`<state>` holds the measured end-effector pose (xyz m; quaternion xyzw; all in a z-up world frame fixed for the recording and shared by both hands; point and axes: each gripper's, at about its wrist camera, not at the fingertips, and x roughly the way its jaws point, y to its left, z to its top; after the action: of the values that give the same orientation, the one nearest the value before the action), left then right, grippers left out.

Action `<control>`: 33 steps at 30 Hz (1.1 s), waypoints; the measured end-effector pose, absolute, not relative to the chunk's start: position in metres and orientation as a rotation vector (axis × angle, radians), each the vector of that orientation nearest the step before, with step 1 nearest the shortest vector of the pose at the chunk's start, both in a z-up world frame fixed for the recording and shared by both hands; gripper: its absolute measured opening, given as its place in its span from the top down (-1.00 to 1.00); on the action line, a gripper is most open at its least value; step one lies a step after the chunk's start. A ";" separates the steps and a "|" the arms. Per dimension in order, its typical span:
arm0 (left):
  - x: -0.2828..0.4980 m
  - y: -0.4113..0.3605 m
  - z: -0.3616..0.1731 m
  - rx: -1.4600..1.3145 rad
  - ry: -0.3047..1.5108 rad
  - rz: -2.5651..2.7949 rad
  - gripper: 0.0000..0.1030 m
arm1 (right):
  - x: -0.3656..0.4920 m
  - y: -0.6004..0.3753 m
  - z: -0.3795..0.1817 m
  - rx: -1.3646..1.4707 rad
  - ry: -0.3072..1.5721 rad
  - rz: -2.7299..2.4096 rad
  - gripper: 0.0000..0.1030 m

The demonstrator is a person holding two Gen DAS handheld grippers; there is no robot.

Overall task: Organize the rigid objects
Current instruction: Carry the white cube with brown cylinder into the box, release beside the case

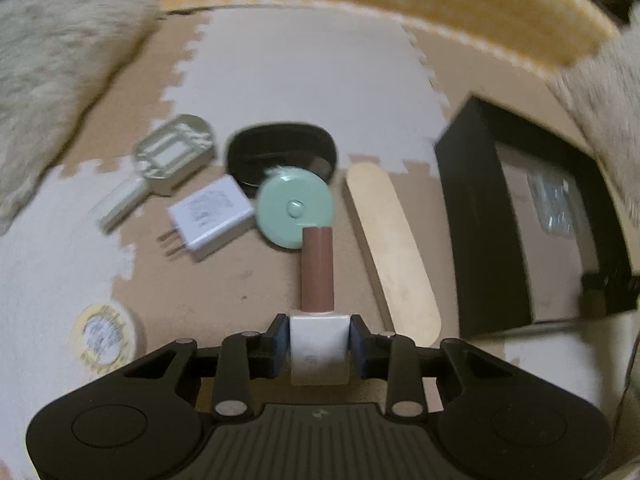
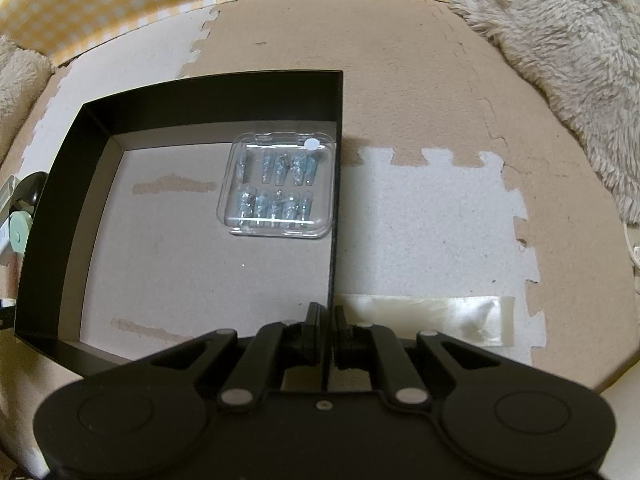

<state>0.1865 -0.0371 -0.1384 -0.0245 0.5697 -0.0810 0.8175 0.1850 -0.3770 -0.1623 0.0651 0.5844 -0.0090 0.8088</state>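
My left gripper is shut on a lipstick-like stick with a white square base and a brown-pink tube; the blue pads press on the base, and the tube points away from me over the foam mat. Beyond it lie a mint round tape measure, a white charger plug, a black oval case, a cream hand mirror and a flat wooden stick. My right gripper is shut on the right wall of the black box. A clear plastic case of small blue parts lies inside.
The black box stands right of the wooden stick. A roll of tape sits near left. Fluffy rugs flank the puzzle mat, and yellow checked cloth borders the far edge. A strip of tape lies on the mat.
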 end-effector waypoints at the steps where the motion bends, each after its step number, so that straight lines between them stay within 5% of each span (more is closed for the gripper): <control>1: 0.184 -0.035 -0.132 -0.072 1.198 -0.172 0.36 | 0.185 -0.377 -0.162 0.141 1.250 -0.019 0.86; 15: 0.179 -0.088 -0.064 -0.213 1.038 -0.387 0.36 | 0.185 -0.375 -0.162 0.138 1.249 -0.019 0.86; 33: 0.233 -0.214 -0.130 -0.061 1.145 -0.408 0.36 | 0.183 -0.378 -0.162 0.157 1.241 -0.014 0.86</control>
<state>0.2334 -0.2144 -0.1302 -0.0287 0.5378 -0.1915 0.8205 0.1833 -0.3779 -0.1624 0.0734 0.5810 -0.0064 0.8106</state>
